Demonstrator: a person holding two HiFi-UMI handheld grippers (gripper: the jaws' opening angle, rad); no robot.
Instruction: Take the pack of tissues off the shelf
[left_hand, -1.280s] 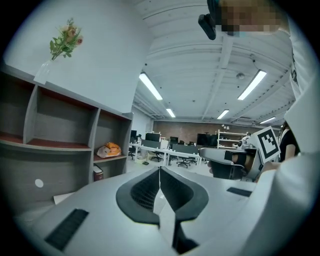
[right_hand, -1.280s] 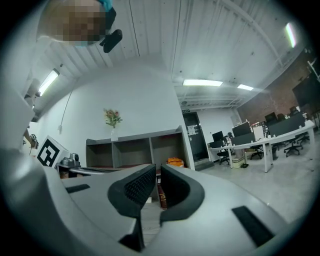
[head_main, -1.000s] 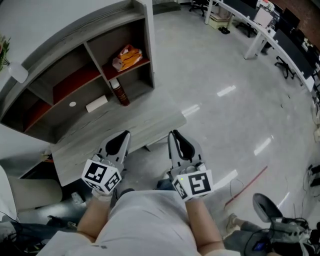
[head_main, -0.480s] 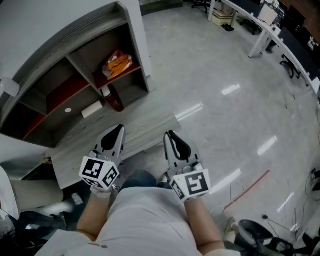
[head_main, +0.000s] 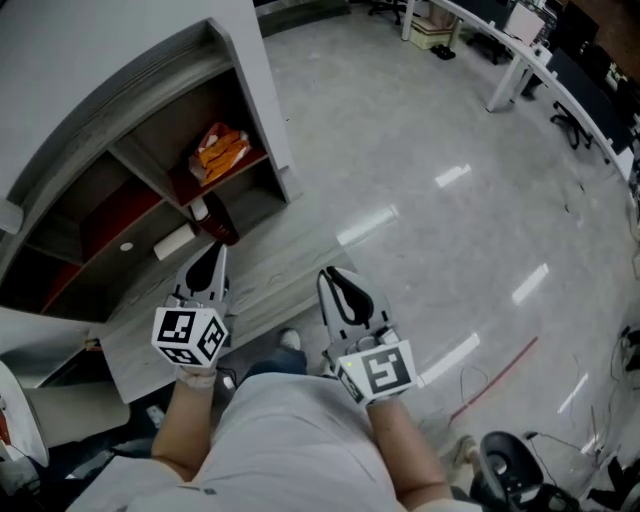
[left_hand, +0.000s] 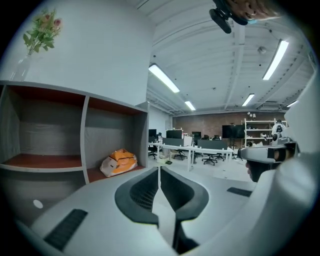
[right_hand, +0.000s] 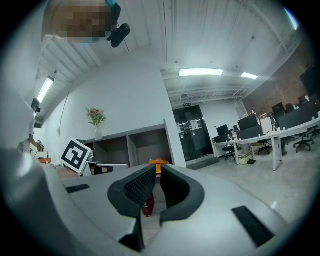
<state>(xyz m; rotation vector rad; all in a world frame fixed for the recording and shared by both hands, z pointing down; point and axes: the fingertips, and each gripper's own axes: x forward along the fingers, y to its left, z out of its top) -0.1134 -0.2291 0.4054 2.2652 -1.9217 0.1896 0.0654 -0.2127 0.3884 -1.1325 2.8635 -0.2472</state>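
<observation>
An orange and white soft pack (head_main: 218, 150) lies in the right compartment of the grey shelf (head_main: 240, 95), on its red board; it also shows as the orange pack (left_hand: 119, 162) and orange pack (right_hand: 158, 162). A white oblong pack (head_main: 175, 241) and a dark red bottle (head_main: 218, 220) sit one level lower. My left gripper (head_main: 213, 252) is shut and empty, its tip just short of the bottle, and my left gripper (left_hand: 159, 171) points at the compartments. My right gripper (head_main: 335, 275) hangs shut and empty over the low bench edge; past my right gripper (right_hand: 156, 169) I see the bottle (right_hand: 146, 206).
A low grey bench (head_main: 290, 260) runs in front of the shelf. A vase of flowers (right_hand: 96, 120) stands on the shelf top. White desks with office chairs (head_main: 520, 70) line the far right. A red cable (head_main: 495, 375) lies on the glossy floor.
Both grippers have come closer to the shelf, the left one further, up near the bottle. The head view has swung, so the shelf sits lower left in the picture. Jaws unchanged.
</observation>
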